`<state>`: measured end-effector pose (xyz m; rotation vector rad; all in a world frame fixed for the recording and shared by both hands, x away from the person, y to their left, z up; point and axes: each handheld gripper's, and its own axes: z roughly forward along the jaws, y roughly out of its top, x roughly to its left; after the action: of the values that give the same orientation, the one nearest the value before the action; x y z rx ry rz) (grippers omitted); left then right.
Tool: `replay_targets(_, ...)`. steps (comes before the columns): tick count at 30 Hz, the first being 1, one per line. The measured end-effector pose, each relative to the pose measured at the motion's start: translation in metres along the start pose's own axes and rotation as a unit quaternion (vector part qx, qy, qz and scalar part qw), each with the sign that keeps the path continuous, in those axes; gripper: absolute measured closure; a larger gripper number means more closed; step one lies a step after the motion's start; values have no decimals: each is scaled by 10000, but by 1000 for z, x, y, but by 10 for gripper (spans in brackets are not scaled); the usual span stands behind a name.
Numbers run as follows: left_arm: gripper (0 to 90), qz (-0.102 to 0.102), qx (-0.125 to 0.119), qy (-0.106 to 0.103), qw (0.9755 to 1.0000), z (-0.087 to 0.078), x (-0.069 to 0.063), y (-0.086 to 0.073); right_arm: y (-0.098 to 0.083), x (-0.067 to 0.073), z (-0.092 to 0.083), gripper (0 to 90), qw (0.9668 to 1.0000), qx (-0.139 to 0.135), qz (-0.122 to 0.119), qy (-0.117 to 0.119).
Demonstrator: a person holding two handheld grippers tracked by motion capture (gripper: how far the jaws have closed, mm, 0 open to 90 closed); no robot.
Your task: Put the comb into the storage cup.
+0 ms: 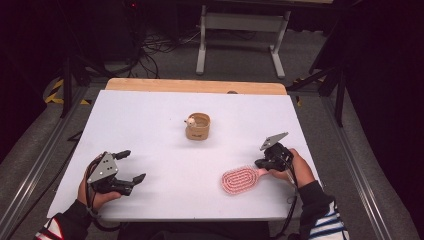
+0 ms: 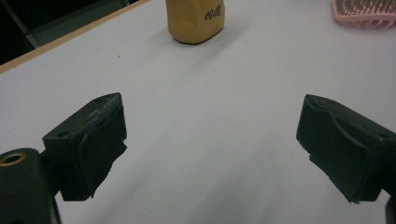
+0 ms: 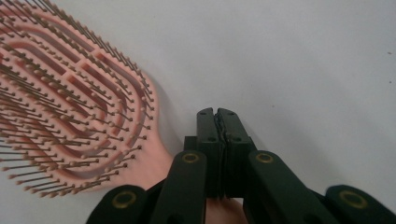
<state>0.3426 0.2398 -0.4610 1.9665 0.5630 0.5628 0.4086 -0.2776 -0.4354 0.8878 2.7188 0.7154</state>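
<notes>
On the white tabletop we see a pink hairbrush lying bristles up near the front edge, on the right side. Our right gripper sits at the brush's handle end, and its fingers are pressed together. In the right gripper view the handle runs underneath them (we cannot tell whether they pinch it or merely rest above it), while the bristled head spreads out to the left.

Our left gripper rests low at the front left of the tabletop, well apart from the brush. Its fingers stand wide apart, with only bare tabletop between them.

A small tan cup stands upright near the middle of the tabletop, farther back than both grippers; the left gripper view shows it straight ahead.
</notes>
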Motion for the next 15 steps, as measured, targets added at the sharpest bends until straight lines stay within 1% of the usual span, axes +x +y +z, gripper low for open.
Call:
replay_targets(7,94,29,30,10,10000,-1,-1,1,-9,7,-5,885,10000,-31,0,61)
replay_targets(12,94,13,27,26,10000,-2,-1,0,-14,11,-7,876,10000,-63,-44,58)
replay_targets(15,94,47,36,35,10000,-2,-1,0,-15,12,-9,870,9999,-48,-79,55)
